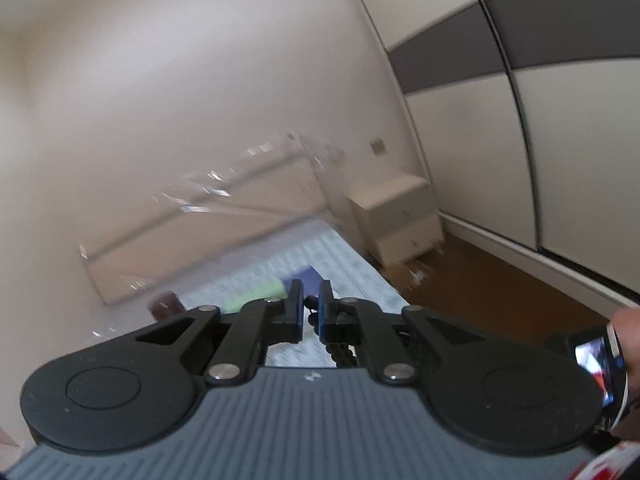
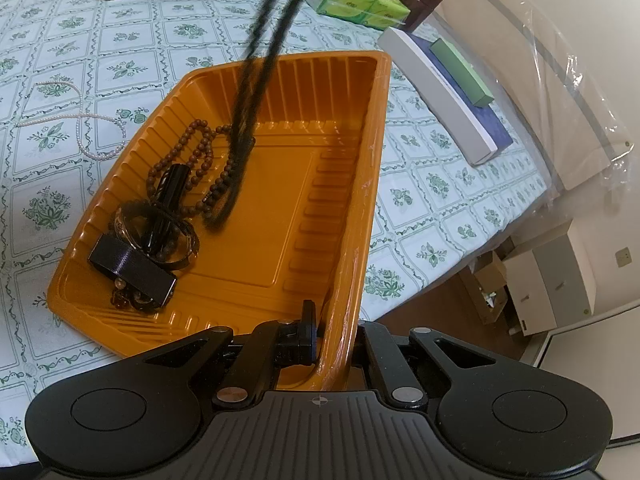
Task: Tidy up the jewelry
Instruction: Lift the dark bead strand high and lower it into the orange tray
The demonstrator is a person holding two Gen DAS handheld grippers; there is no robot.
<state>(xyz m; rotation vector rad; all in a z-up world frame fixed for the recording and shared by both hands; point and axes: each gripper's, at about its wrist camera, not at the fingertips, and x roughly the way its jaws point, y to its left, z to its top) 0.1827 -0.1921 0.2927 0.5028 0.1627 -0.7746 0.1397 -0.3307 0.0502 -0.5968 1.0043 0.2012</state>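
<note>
My left gripper (image 1: 311, 309) pinches the black bead necklace (image 2: 256, 92), dangling at twelve o'clock above the orange tray (image 2: 344, 216) my right gripper (image 2: 335, 334) clamps.

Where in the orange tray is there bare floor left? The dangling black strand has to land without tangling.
The orange tray is bare across its right half, from the brown bead necklace over to the right wall, and along the near end by the right gripper. The left corner is crowded: black box, bangles and beads. The black bead strand hangs at the pile's edge.
</note>
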